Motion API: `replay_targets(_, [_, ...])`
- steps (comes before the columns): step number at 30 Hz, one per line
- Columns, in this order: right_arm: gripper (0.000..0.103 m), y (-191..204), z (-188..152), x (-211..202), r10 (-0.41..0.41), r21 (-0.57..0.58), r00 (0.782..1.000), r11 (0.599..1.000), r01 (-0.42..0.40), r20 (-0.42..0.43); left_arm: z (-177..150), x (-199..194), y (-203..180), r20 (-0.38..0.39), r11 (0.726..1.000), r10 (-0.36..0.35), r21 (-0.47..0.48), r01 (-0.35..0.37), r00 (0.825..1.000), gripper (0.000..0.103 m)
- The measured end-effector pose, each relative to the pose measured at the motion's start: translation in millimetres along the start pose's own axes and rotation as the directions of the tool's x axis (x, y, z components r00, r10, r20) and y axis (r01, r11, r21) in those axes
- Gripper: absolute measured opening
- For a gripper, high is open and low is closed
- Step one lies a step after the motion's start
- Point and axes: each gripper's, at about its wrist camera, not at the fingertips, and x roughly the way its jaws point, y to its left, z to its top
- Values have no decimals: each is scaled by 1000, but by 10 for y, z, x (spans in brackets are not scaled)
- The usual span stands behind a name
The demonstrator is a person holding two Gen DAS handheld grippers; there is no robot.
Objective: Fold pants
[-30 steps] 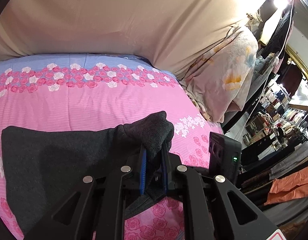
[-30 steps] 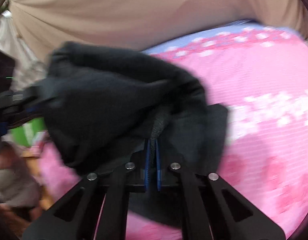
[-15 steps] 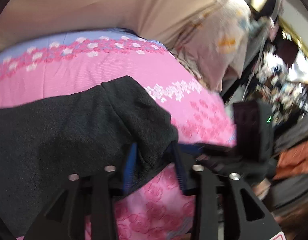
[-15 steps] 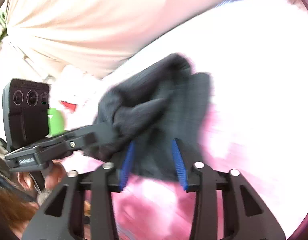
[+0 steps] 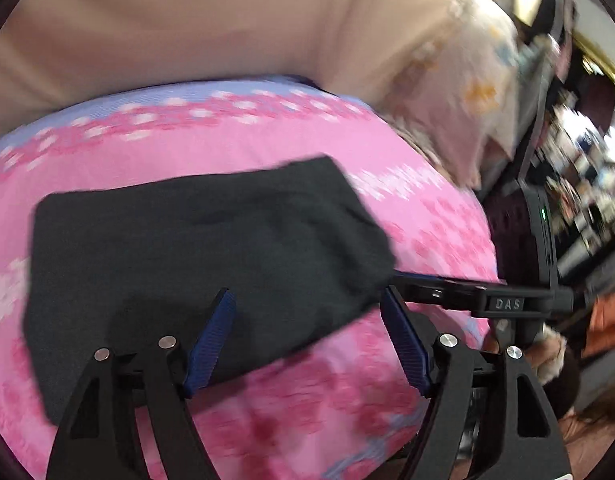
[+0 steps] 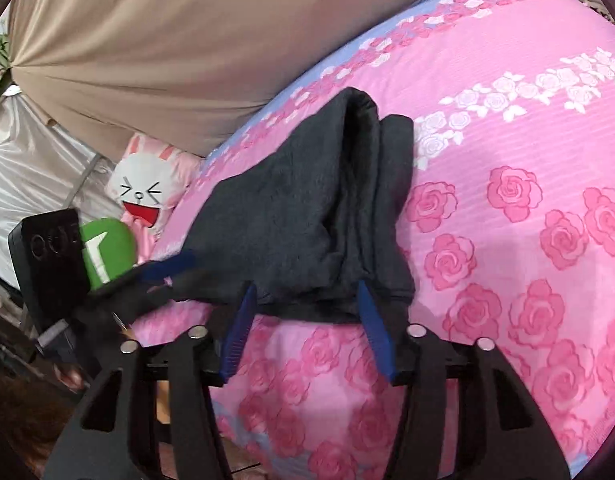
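Pants (image 5: pixel 195 248) are lying on the bed (image 5: pixel 427 216), dark grey and already doubled up into a chunky rectangle on the pink rose-print cover; looks to me like a fold has just been laid down and both tools are letting go so the cloth settles flat.

Left tool (image 5: pixel 307 340) has its jaws opening, blue pads wide apart, with the near edge of the pants lying between them but nothing pinched; it sits at the near edge because that's the natural place to carry an edge from.

Right tool (image 6: pixel 307 332) is the same story; jaws opening, the stacked end of the pants (image 6: pixel 319 216) sitting in the gap, pads not pressing on it as far as I can tell. From that side you can see the layers stacked at the end, a bit lumpy, so it probably wants a smoothing pass or one more fold.

A rabbit plush (image 6: pixel 147 188) sits off past the bed edge, well clear of everything.
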Motion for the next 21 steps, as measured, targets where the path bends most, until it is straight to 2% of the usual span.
replay_targets(2, [54,-29,6,11,4,26,1000,1000,-4,8,13,-199,282,35,997,19,-82,-16,999,72])
replay_targets(5, [54,2,-46,-65,-42,11,999,999,42,23,13,-483,698,92,976,-8,-217,28,996,72])
replay_targets(6, [54,23,-53,-66,-61,1,998,998,61,29,15,-531,761,104,971,-12,-235,36,995,72])
replay_targets(9, [54,73,-89,-75,-130,-24,991,991,130,32,-6,-638,786,129,971,16,-237,16,992,72])
replay_targets(12, [62,108,-46,39,-139,-27,990,990,140,25,-18,-577,689,121,978,-28,-201,52,992,72])
replay_targets(13, [55,131,-23,77,-148,-33,988,988,149,41,-22,-570,677,120,979,-38,-196,62,992,72])
replay_targets(14, [44,159,2,108,-157,-40,986,986,159,51,-29,-552,650,119,979,-53,-189,75,992,72])
replay_targets(15, [21,207,47,134,-148,-48,988,987,150,49,-29,-530,617,116,979,-63,-185,84,991,72])
replay_targets(17, [20,346,118,-6,-81,-55,993,995,86,89,-6,-527,587,123,977,-79,-189,101,989,72])
replay_targets(19, [19,526,167,-306,-38,-87,988,995,51,152,8,-595,569,139,976,-85,-188,111,987,72])
replay_targets(21, [19,551,147,-480,-35,-101,983,993,54,182,-1,-645,566,140,981,-50,-180,75,989,72])
